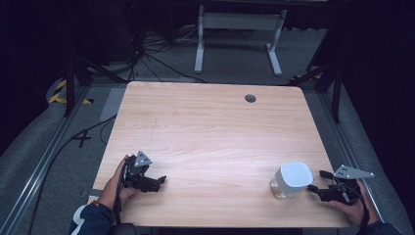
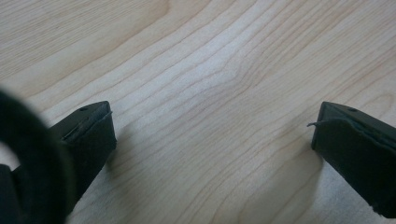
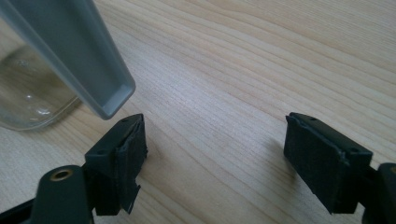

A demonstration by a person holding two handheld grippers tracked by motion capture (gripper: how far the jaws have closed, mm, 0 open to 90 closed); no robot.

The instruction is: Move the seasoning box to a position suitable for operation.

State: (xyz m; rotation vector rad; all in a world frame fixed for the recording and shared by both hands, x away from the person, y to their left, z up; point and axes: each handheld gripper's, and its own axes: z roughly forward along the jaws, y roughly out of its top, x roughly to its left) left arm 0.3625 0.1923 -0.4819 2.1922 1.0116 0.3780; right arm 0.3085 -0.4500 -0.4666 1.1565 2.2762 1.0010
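Your left gripper [image 1: 155,182] rests near-left on the wooden table [image 1: 210,132], jaws spread. Your right gripper [image 1: 317,182], jaws also spread and empty, sits just right of the clear white-lidded jar [image 1: 290,179], near-right.

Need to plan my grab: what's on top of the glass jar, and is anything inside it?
A white lid sits on the clear jar. The glass looks empty in the right gripper view, but the lid covers much of the inside.
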